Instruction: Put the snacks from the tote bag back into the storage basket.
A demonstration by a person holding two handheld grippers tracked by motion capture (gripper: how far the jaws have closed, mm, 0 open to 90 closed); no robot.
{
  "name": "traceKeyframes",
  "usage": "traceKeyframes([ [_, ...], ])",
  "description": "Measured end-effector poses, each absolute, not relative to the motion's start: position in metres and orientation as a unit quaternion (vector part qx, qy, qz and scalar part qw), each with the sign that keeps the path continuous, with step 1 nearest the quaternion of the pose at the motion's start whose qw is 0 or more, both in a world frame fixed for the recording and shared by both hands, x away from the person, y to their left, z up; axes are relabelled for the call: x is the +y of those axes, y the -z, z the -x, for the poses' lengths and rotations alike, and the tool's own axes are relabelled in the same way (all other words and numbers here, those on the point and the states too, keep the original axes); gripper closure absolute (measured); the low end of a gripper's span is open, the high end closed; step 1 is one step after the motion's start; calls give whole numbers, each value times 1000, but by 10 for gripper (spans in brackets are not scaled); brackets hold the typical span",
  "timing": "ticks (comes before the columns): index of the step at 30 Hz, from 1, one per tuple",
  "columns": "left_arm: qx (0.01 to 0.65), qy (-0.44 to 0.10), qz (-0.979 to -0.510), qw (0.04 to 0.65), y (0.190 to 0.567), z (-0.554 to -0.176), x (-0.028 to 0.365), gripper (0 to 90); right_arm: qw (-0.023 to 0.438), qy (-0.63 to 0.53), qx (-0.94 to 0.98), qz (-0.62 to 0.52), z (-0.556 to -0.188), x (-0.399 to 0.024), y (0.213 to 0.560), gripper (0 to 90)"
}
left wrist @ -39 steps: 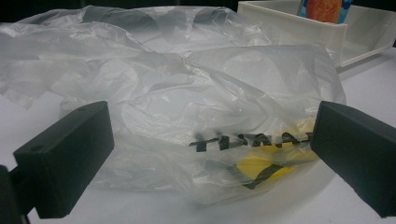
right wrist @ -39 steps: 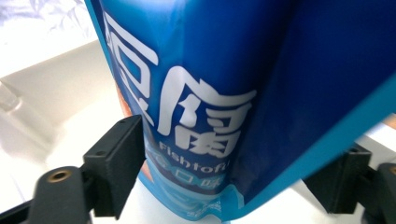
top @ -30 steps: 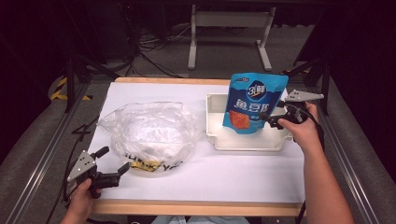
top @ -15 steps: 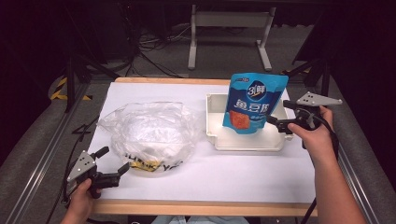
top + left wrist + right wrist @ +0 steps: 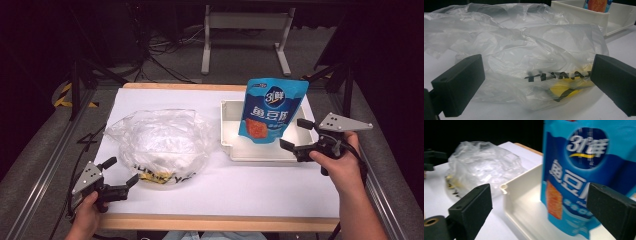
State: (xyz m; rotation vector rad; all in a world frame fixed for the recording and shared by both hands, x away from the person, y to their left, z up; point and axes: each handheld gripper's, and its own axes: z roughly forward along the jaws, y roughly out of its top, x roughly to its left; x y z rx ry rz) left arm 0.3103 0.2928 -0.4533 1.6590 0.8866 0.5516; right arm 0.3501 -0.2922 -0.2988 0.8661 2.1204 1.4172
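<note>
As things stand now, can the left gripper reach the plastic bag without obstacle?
Probably yes. The left gripper is open and faces the plastic bag, which lies just ahead on the table with nothing between them.

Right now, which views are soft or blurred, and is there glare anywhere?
High view: evenly lit table, dark surroundings, slightly soft. Left gripper view: plastic bag sharp, mild sheen. Right gripper view: blue pouch and white tray smeared by blur, lettering still legible.

A white table (image 5: pixel 260 185) with a metal stand (image 5: pixel 245 35) behind.
</note>
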Motion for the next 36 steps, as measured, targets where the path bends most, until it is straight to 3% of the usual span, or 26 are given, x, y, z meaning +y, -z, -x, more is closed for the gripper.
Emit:
traceKeyframes([
  [19, 371, -232, -704, 559, 452, -309, 293, 1, 176, -564, 772, -234, -334, -243, 343, 70],
  [36, 363, -231, -706, 562, 451, -308, 293, 2, 159, -593, 749, -251, -338, -237, 398, 64],
])
